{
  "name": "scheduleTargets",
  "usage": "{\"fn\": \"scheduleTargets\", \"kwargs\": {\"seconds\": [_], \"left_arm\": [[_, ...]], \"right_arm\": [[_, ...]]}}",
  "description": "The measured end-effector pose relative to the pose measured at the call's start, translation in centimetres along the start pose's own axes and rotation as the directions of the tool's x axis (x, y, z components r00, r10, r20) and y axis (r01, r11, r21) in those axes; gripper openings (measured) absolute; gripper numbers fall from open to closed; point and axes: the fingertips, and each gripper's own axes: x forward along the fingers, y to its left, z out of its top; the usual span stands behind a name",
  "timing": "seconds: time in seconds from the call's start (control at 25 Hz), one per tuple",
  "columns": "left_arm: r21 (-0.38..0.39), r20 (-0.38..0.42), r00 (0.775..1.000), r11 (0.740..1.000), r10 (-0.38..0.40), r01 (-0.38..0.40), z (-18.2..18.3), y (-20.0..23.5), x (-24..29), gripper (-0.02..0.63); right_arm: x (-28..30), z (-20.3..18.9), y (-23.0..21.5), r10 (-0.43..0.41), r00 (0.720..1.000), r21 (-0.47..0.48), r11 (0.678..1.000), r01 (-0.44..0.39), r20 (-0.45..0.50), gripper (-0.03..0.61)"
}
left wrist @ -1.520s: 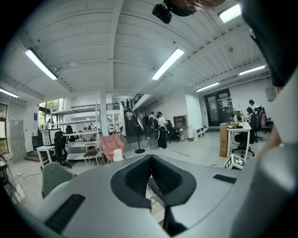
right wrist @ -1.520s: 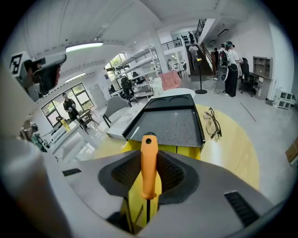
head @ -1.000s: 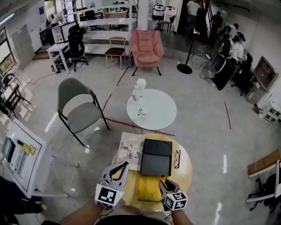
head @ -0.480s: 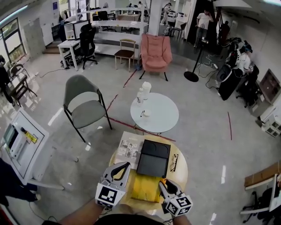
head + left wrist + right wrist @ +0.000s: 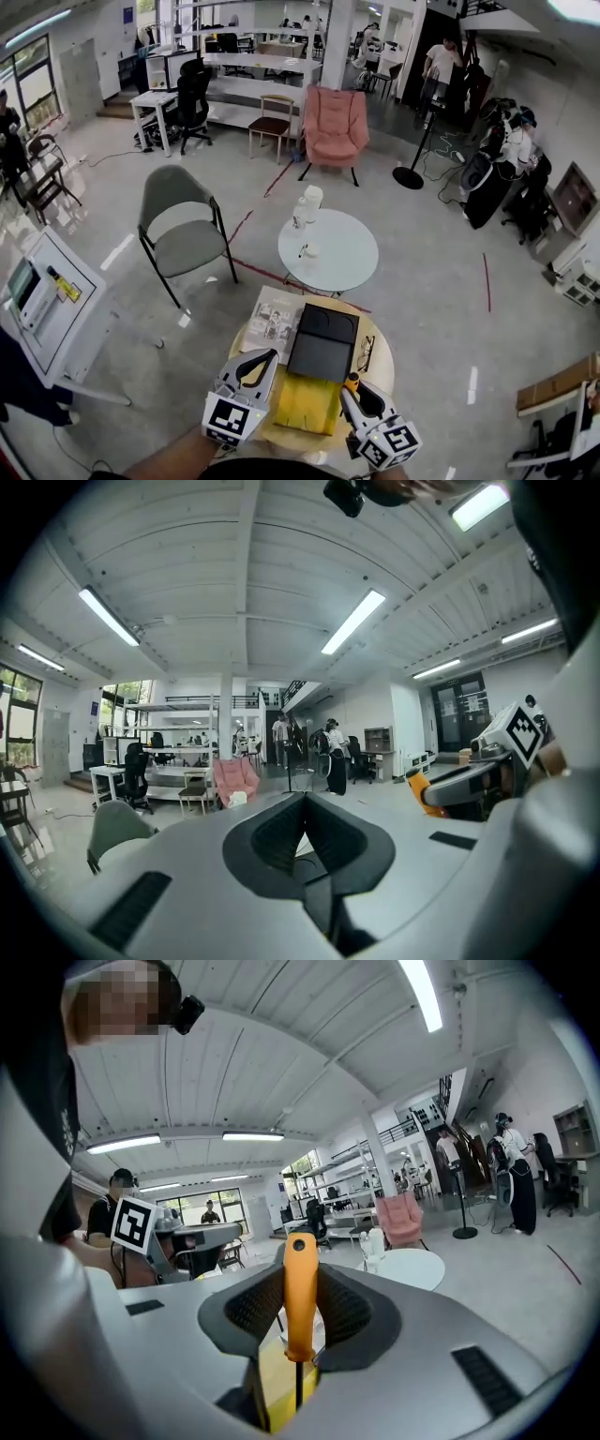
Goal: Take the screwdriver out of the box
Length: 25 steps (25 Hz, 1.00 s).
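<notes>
My right gripper (image 5: 355, 392) is shut on the orange handle of the screwdriver (image 5: 352, 381), held above the right edge of the open yellow box (image 5: 307, 403) on the round wooden table (image 5: 382, 367). In the right gripper view the screwdriver (image 5: 300, 1297) stands upright between the pads, its thin shaft pointing down over the yellow box (image 5: 267, 1393). My left gripper (image 5: 266, 360) hovers at the box's left edge, shut with nothing in it; in its own view the left gripper (image 5: 305, 822) shows pads meeting. The box's black lid (image 5: 323, 342) lies just beyond.
A magazine (image 5: 275, 323) lies left of the lid and a pair of glasses (image 5: 366, 352) to its right. Beyond stand a white round table (image 5: 337, 258) with bottles and a grey chair (image 5: 183, 234). A white kiosk (image 5: 47, 309) is at the left.
My right gripper has risen with the screwdriver in it and now sits closer to the camera. The left gripper rose a little. The head view has tipped up slightly.
</notes>
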Motion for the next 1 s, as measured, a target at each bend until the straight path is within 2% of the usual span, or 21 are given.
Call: {"fn": "scheduleTargets", "kwargs": {"seconds": [0.24, 0.68, 1.0], "left_arm": [[-0.039, 0.013, 1.000, 0.999, -0.009, 0.009, 0.6, -0.7, -0.3, 0.012], [-0.040, 0.012, 0.997, 0.997, -0.072, 0.073, 1.2, -2.6, -1.6, 0.012], [0.026, 0.017, 0.998, 0.998, -0.061, 0.061, 2.1, -2.6, -2.5, 0.012]], "right_arm": [[-1.8, 3.2, 1.1, 0.014, 0.998, -0.041, 0.999, -0.012, 0.057, 0.123], [-4.3, 7.7, 3.3, 0.062, 0.986, -0.049, 0.997, -0.055, 0.156, 0.123], [-5.8, 9.3, 5.0, 0.078, 0.976, -0.053, 0.996, -0.069, 0.203, 0.123]]}}
